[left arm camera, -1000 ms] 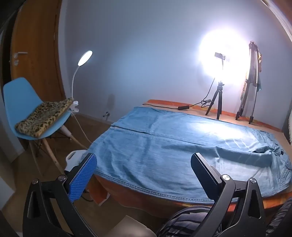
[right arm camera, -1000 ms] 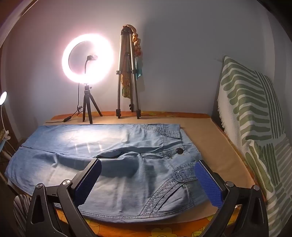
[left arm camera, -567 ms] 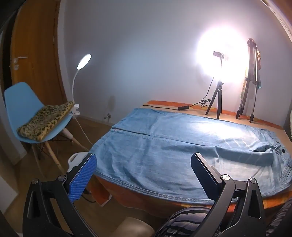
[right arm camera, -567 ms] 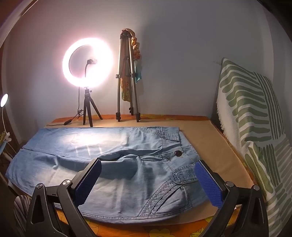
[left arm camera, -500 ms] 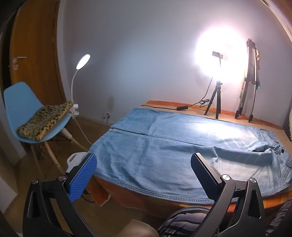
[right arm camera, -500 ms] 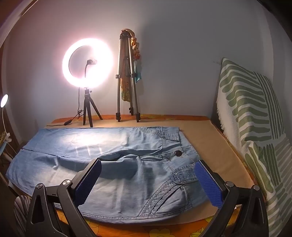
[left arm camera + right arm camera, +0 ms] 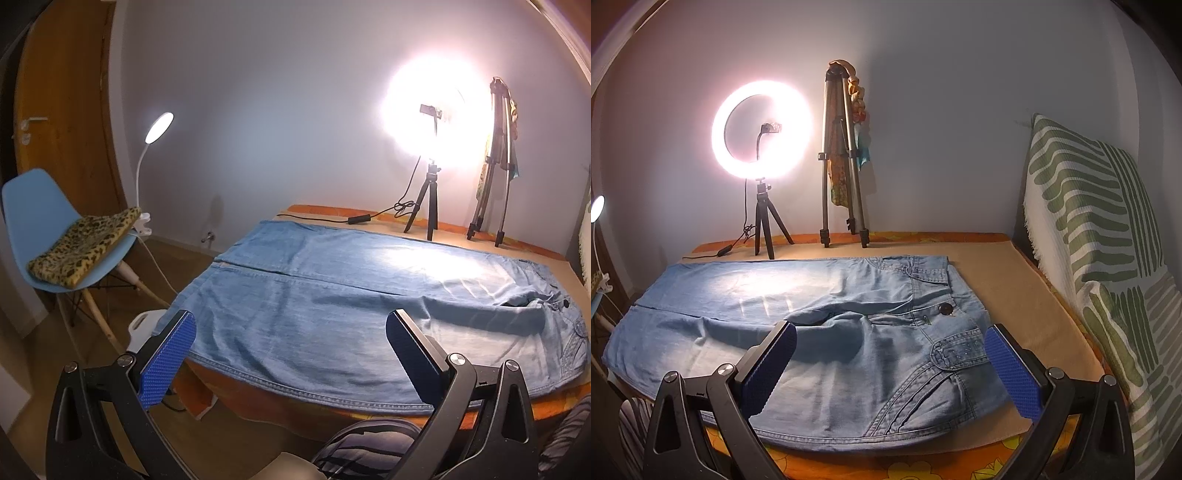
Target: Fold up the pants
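Observation:
Light blue jeans (image 7: 332, 295) lie spread flat on the bed, legs side by side toward the left, waist to the right. In the right wrist view the jeans (image 7: 831, 332) show the waistband, button and pocket stitching at right. My left gripper (image 7: 291, 350) is open and empty, held above the near hem side of the legs. My right gripper (image 7: 890, 362) is open and empty, held above the near hip and pocket area.
A lit ring light on a small tripod (image 7: 762, 147) and a folded tripod (image 7: 842, 166) stand at the bed's far edge. A green-striped cushion (image 7: 1108, 258) leans at right. A blue chair (image 7: 44, 240) with a leopard cushion and a desk lamp (image 7: 159, 127) stand left of the bed.
Both grippers have shifted only slightly; the views drift a little. The jeans lie as before and both grippers stay open.

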Motion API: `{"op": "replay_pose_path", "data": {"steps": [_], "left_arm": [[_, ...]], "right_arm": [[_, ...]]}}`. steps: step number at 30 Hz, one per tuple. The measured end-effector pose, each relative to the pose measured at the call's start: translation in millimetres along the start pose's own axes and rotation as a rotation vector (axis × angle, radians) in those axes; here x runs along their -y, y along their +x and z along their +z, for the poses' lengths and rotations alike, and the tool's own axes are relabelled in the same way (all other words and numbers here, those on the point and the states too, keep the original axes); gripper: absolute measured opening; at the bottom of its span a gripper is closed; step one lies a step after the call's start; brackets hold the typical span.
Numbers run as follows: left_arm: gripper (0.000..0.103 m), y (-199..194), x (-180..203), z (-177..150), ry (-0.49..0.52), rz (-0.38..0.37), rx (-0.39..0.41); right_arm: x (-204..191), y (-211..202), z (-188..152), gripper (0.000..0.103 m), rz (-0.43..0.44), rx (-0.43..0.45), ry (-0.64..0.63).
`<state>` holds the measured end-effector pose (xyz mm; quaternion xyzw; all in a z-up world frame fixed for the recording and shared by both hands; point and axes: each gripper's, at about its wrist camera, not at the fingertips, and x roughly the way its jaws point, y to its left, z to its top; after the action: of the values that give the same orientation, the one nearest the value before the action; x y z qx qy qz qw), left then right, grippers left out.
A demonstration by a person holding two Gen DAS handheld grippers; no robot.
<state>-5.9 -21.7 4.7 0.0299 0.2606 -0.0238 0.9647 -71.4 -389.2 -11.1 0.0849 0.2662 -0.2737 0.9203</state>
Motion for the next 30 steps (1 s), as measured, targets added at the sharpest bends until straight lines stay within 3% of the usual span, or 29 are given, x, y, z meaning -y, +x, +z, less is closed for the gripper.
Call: {"op": "replay_pose_path", "data": {"steps": [30], "left_arm": [[0.102,2.8,0.6,2.1,-0.002,0.001,0.002]], "right_arm": [[-0.4,3.3,-4.5,0.103,0.0,-0.008,-0.006]]}}
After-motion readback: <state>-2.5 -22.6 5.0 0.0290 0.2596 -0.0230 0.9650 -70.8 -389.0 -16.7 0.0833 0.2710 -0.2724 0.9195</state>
